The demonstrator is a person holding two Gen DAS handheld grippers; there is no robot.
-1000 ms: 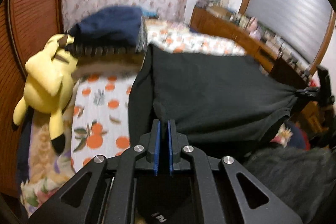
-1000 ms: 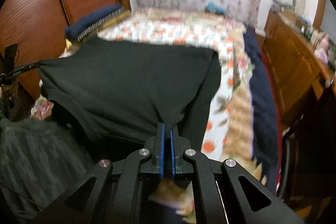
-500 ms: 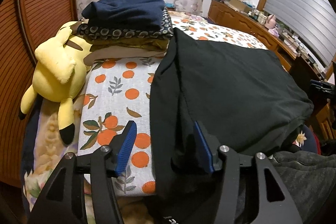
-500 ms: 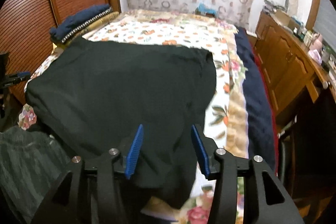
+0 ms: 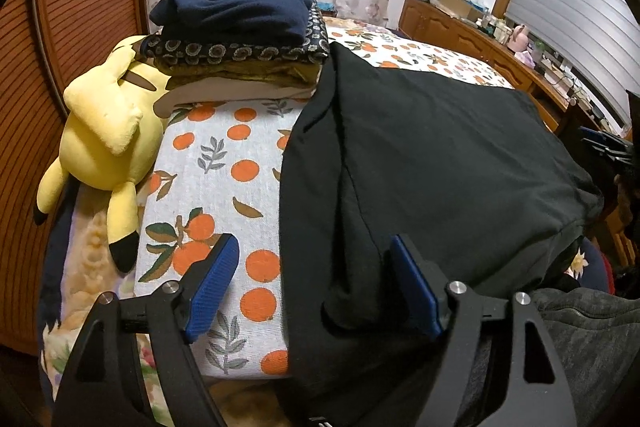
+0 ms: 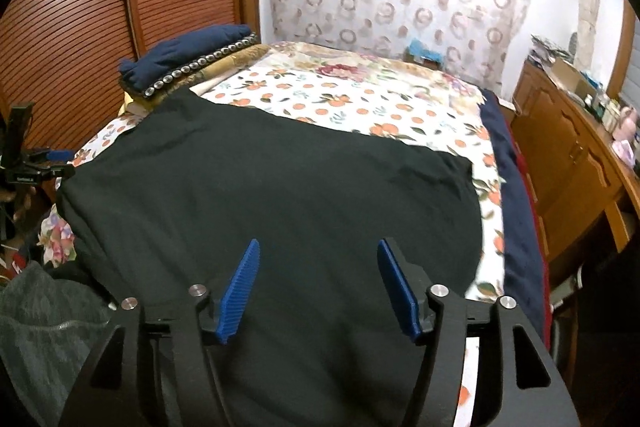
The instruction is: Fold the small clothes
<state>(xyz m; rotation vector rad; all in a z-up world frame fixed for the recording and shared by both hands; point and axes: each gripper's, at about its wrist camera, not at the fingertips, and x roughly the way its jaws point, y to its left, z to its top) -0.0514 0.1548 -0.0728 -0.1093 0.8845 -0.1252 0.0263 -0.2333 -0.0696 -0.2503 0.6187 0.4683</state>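
Observation:
A black garment (image 5: pixel 432 163) lies spread flat on the bed with the orange-print sheet (image 5: pixel 224 163); its near edge hangs over the bed's front. It fills the middle of the right wrist view (image 6: pixel 280 199). My left gripper (image 5: pixel 316 283) is open and empty above the garment's near left corner, one blue pad (image 5: pixel 212 283) over the sheet. My right gripper (image 6: pixel 318 291) is open and empty above the garment's near right part. The left gripper also shows at the far left of the right wrist view (image 6: pixel 36 167).
A stack of folded clothes (image 5: pixel 240 31) topped by a navy piece sits at the bed's back left, touching the garment's far corner. A yellow plush toy (image 5: pixel 104 131) lies on the left edge. A wooden dresser (image 6: pixel 576 163) stands to the right. A slatted wooden door (image 6: pixel 88 27) stands on the left.
Both grippers were shut on the black garment and held it stretched in the air. They have opened and let it go; it now lies flat on the bed.

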